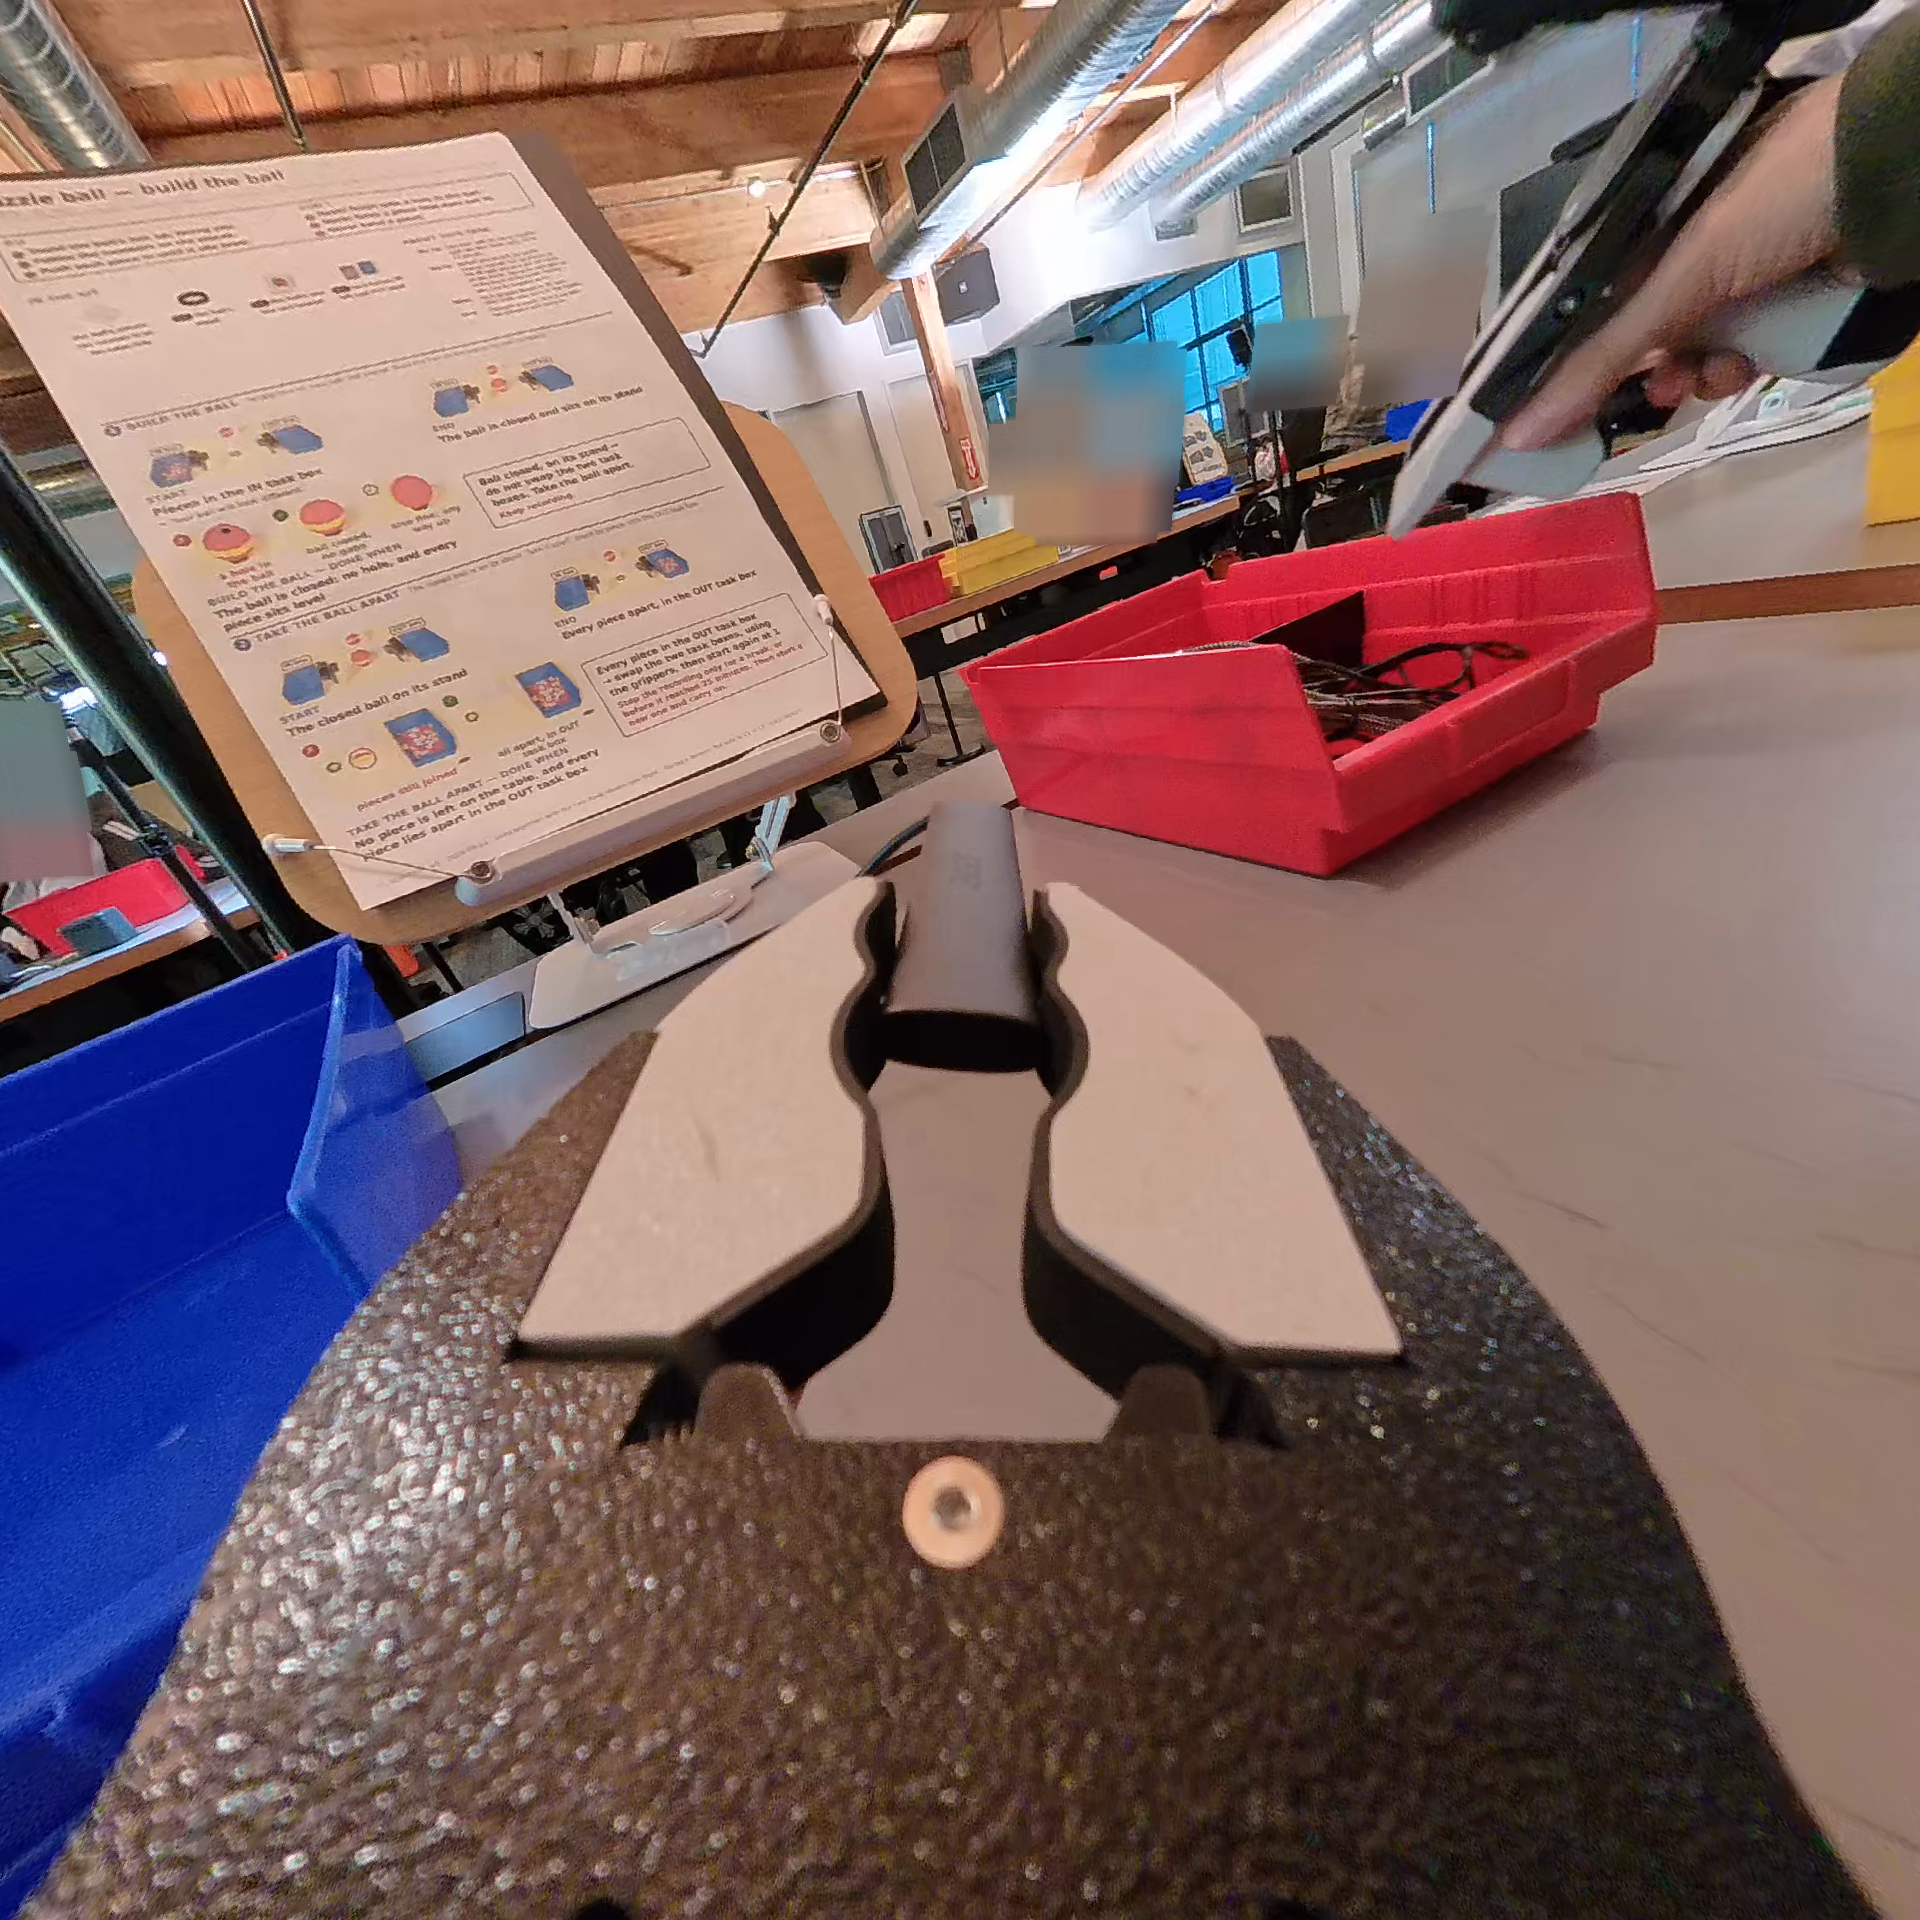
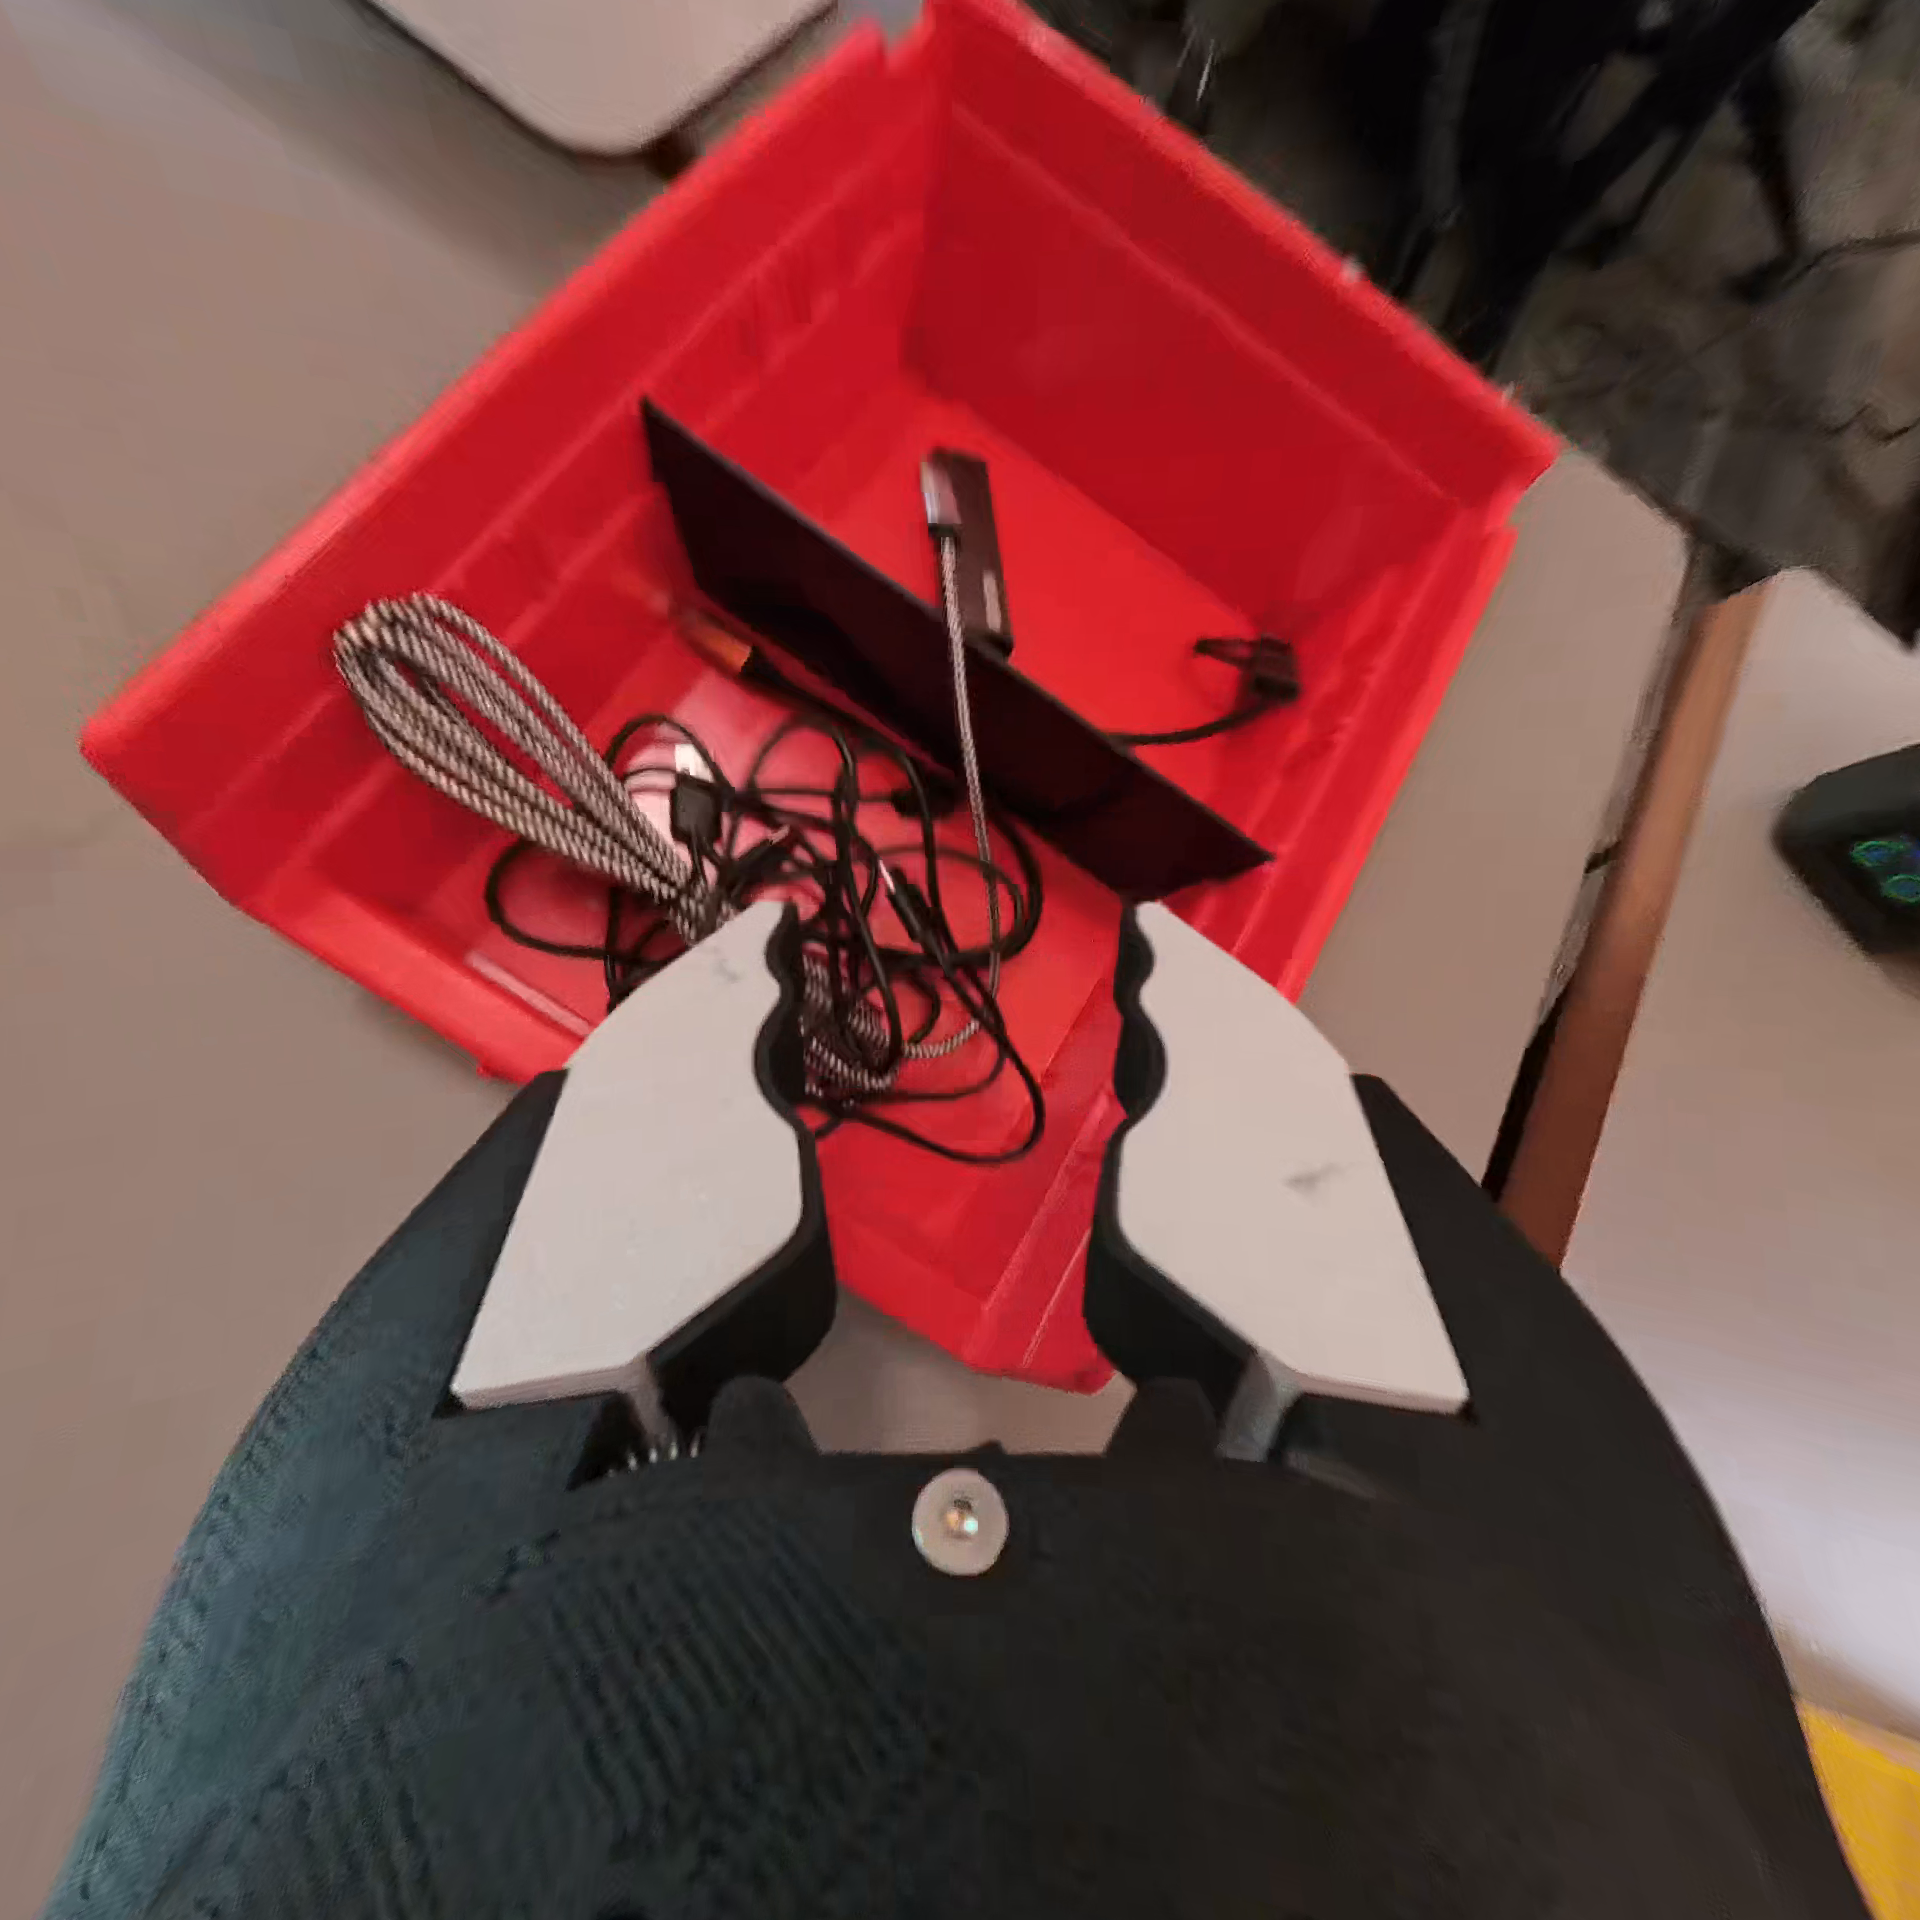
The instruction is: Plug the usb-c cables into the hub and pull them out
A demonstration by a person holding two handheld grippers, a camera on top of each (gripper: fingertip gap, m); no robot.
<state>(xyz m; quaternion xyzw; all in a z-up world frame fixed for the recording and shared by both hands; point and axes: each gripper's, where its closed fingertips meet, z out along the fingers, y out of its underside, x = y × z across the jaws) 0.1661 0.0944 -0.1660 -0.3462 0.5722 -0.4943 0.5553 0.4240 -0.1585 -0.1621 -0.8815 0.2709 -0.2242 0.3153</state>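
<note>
The left tool [image 1: 961,935] is closed on a dark grey hub [image 1: 964,914], a slim bar clamped between its two pale fingers [image 1: 748,1101] and pointing forward, away from the camera, low over the grey tabletop [image 1: 1558,1039]. A thin cable leaves the hub's far end toward the left, though where it runs is hard to tell. To the left of this tool sits a blue bin [image 1: 187,1195], and beyond it a stand holds a printed instruction sheet [image 1: 416,499]. Farther off to the right on the tabletop lies a red bin [image 1: 1195,727], and above it the right tool [image 1: 1444,488] hangs tip-down, held by a person's hand [image 1: 1714,301]. In the right wrist view, the right tool [image 2: 951,935] is open, its fingers spread wide with nothing between them, poised above the near compartment of the red bin [image 2: 727,343]. A black divider [image 2: 831,623] splits the bin. The near compartment holds a tangle of thin black cables [image 2: 873,831] and a coiled black-and-white braided cable [image 2: 499,717], its bundle lying left of the tool's tips. A second slim dark device [image 2: 971,540] rests in the far compartment, with a braided lead [image 2: 971,748] crossing over the divider into the tangle just ahead of the open fingers. A small black cable end [image 2: 1252,665] lies in the far compartment too.
</note>
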